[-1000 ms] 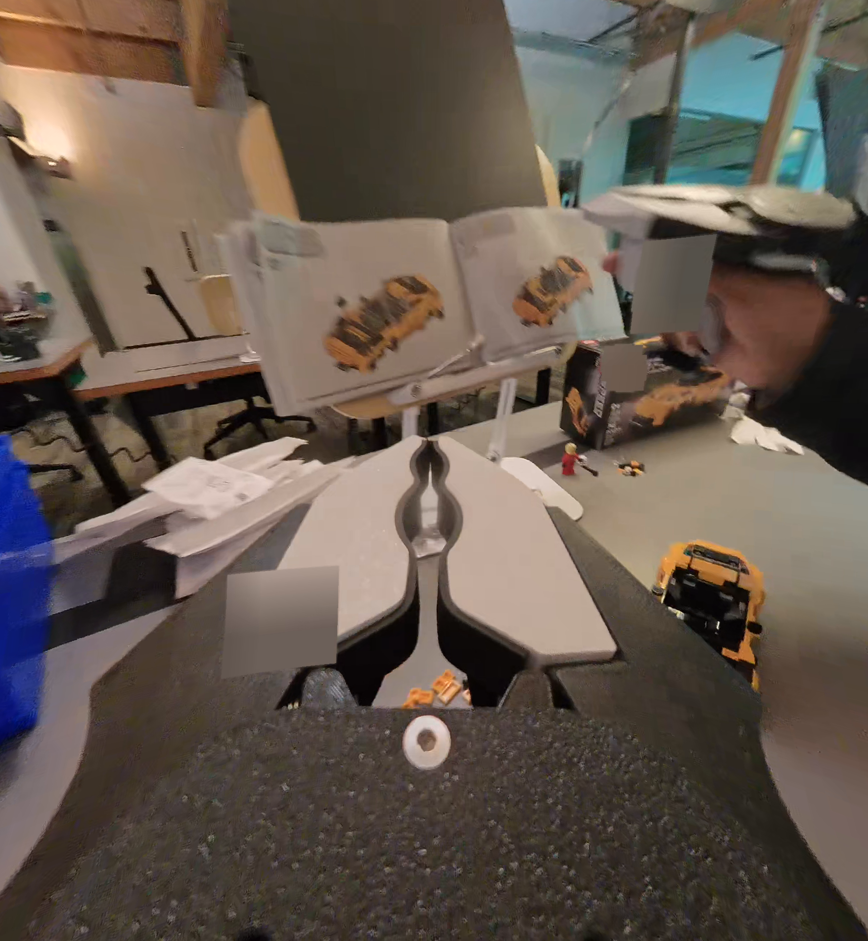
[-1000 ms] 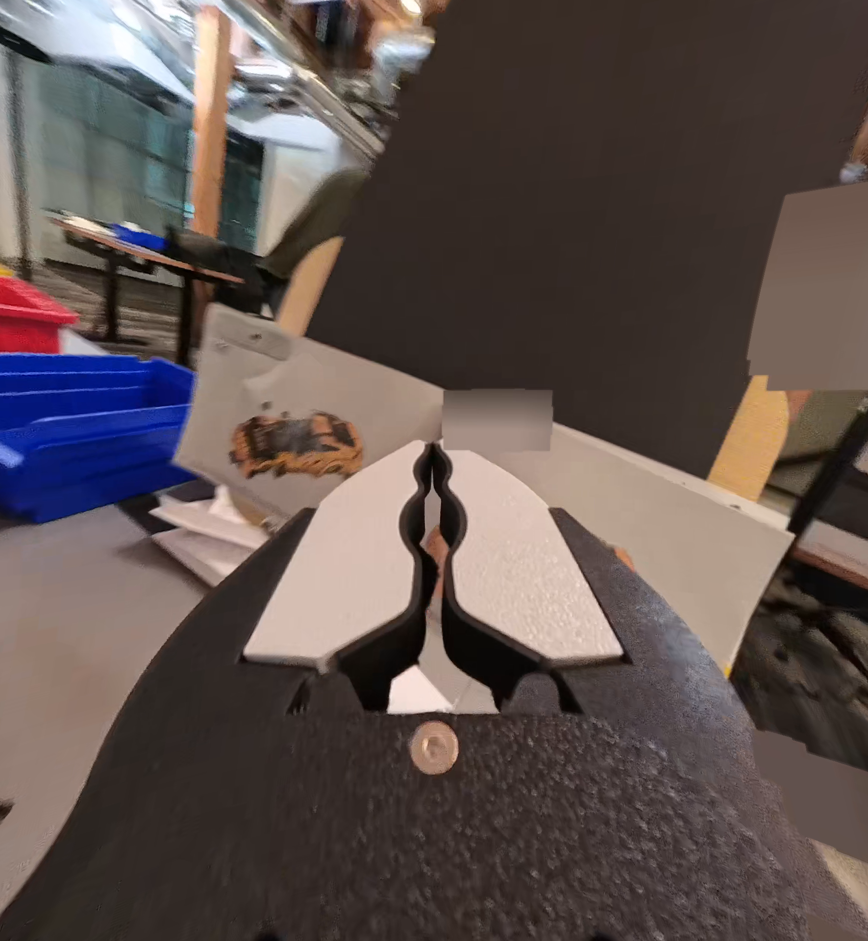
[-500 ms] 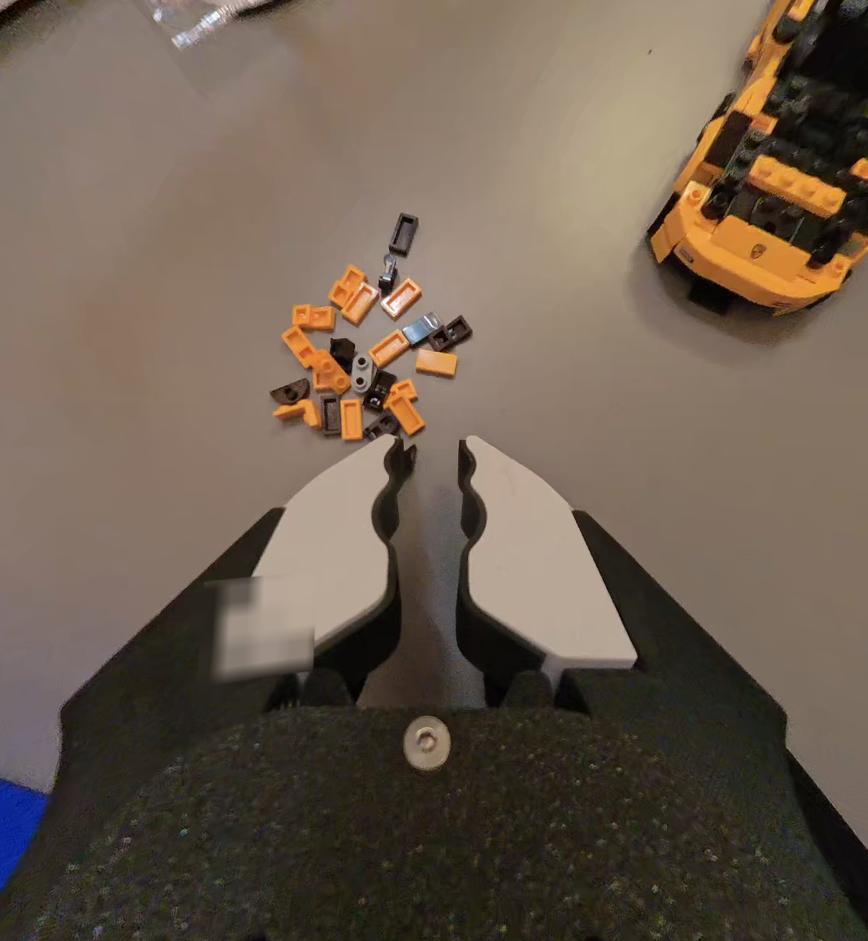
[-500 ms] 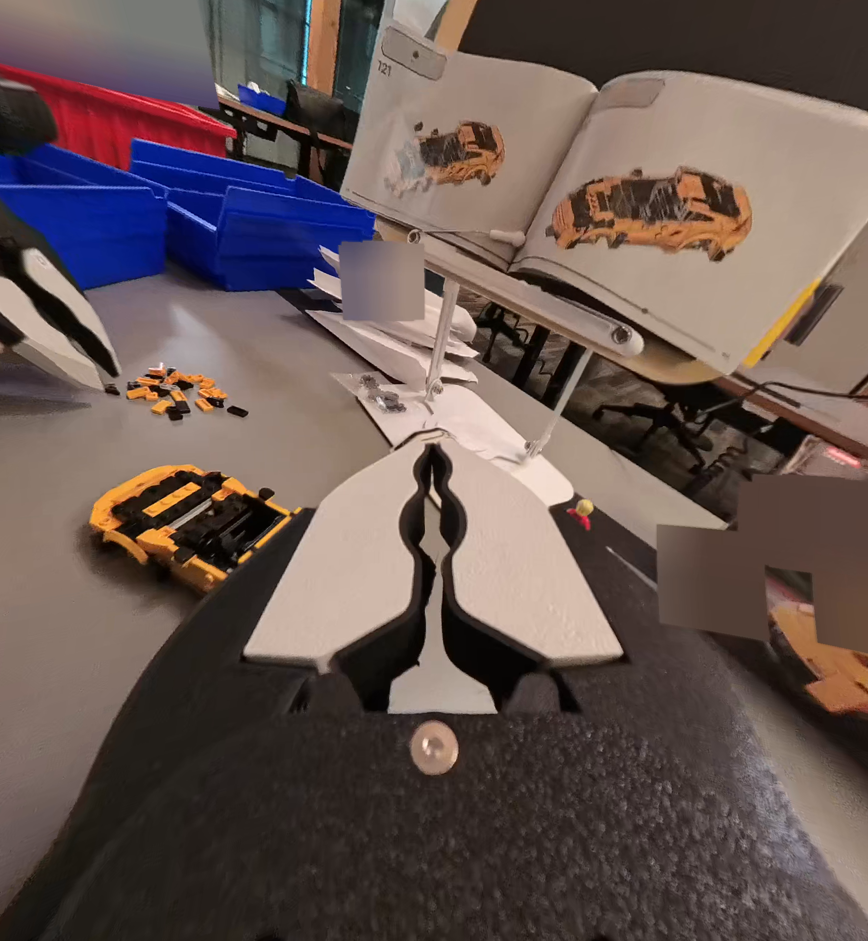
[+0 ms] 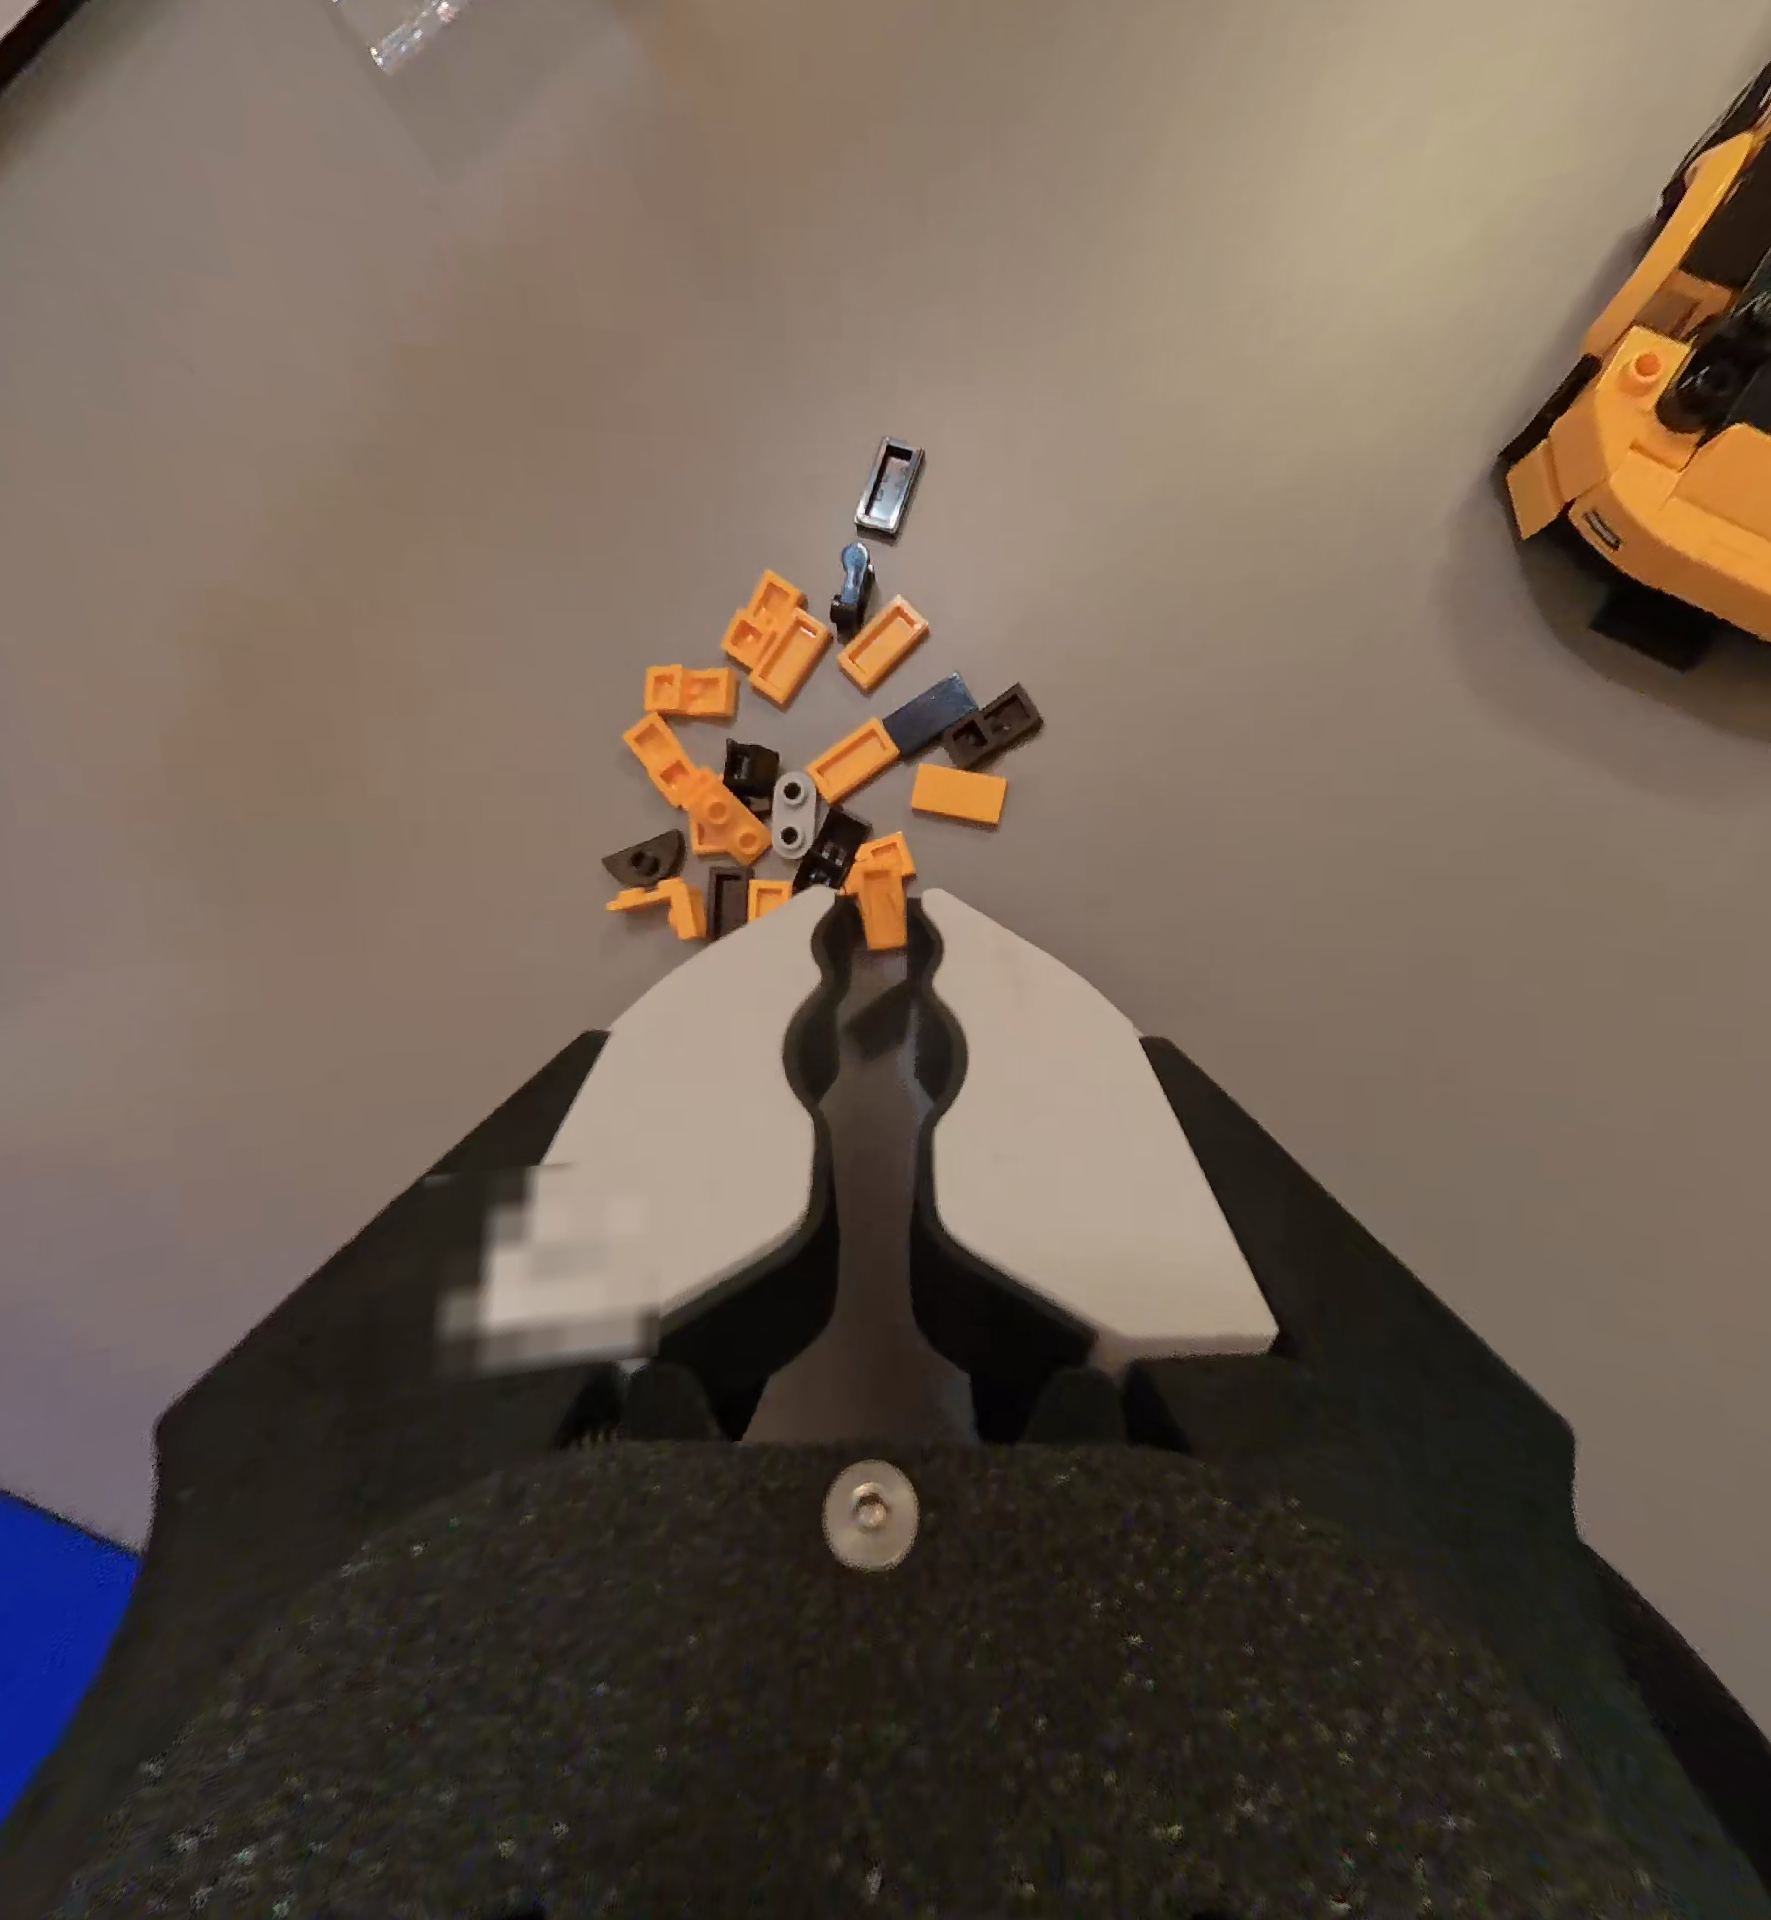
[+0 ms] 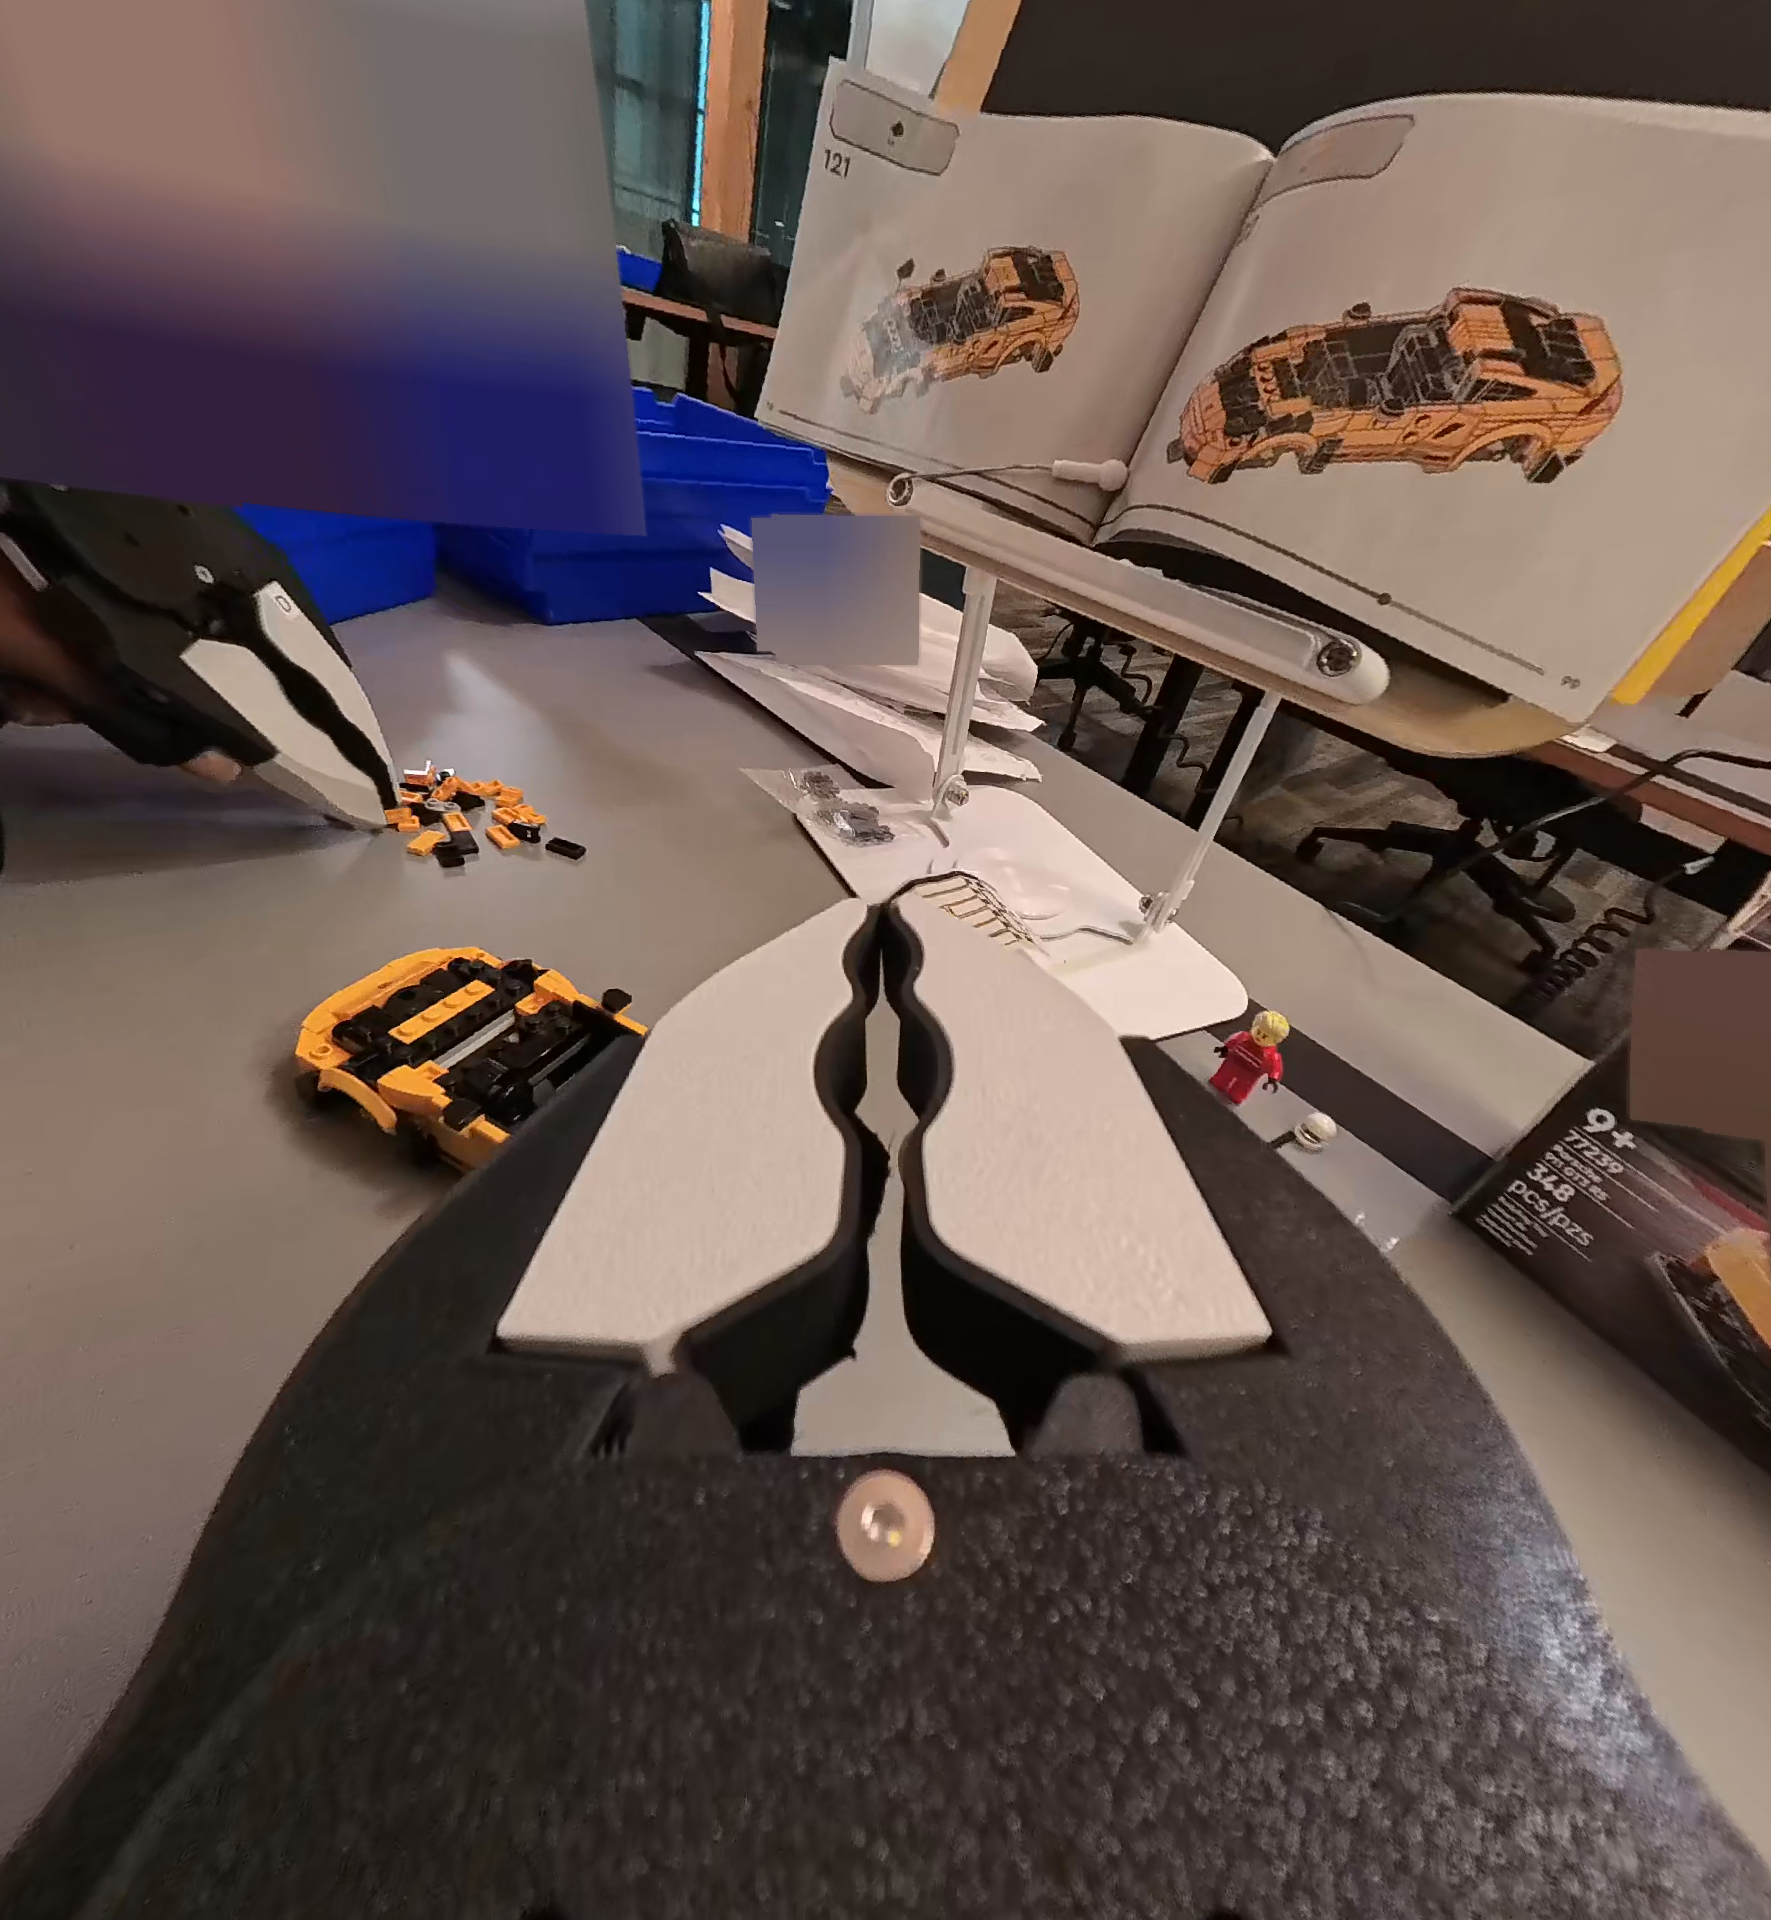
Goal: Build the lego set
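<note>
Left wrist view looks steeply down, close over the loose bricks [image 5: 808, 769]. Right wrist view faces level across the table, sharing those bricks [image 6: 476, 816] far left.

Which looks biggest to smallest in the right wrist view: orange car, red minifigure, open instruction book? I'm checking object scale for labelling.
1. Open instruction book, by far the largest.
2. Orange car.
3. Red minifigure, smallest.

All three sit at different distances from the camera, so this is apparent size only.

Half-built orange car [image 6: 455, 1044] beside loose pieces [image 5: 808, 769].
</note>
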A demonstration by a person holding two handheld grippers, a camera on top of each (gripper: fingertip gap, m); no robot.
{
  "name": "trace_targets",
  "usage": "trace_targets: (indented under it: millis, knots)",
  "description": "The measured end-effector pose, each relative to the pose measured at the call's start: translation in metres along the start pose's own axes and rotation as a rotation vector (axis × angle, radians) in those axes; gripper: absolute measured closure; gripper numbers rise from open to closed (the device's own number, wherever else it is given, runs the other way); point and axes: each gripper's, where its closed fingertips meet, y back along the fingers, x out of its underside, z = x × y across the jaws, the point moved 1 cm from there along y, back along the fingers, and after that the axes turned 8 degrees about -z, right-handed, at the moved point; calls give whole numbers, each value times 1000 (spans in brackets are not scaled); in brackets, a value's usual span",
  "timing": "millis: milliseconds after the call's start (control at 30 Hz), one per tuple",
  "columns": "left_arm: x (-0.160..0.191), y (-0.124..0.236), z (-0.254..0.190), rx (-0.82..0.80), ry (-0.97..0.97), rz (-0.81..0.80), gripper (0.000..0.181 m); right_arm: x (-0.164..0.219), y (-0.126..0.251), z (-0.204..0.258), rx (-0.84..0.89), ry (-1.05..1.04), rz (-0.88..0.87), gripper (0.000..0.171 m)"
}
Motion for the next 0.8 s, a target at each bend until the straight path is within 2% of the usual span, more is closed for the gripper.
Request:
trace_targets:
  millis: [133, 200, 267, 300, 367, 400, 467, 567, 800]
  knots:
    - [0, 0, 0, 18, -46, -37, 173, -1, 0, 3, -7, 9, -2, 171]
    - [-6, 5, -3, 108, 65, -133, 173, -3, 0, 4, -8, 14, -5, 171]
    - [-24, 21, -9, 272, 256, -306, 173, -6, 1, 7, -16, 12, -12, 171]
    - [-38, 35, -15, 398, 366, -414, 181, -7, 0, 10, -31, 10, -15, 171]
    - [-64, 69, -30, 726, 590, -610, 181, -9, -2, 23, -87, 7, -14, 171]
    - [-69, 77, -33, 831, 671, -642, 181, -10, -3, 32, -125, 7, -16, 171]
    - [-73, 82, -41, 910, 705, -679, 181, -14, -8, 53, -190, 23, -21, 171]
    - [-71, 73, -49, 881, 678, -635, 181, -12, -13, 70, -235, 105, 16, 170]
    - [-53, 57, -64, 716, 505, -513, 181, -19, 2, 46, -151, 83, 15, 170]
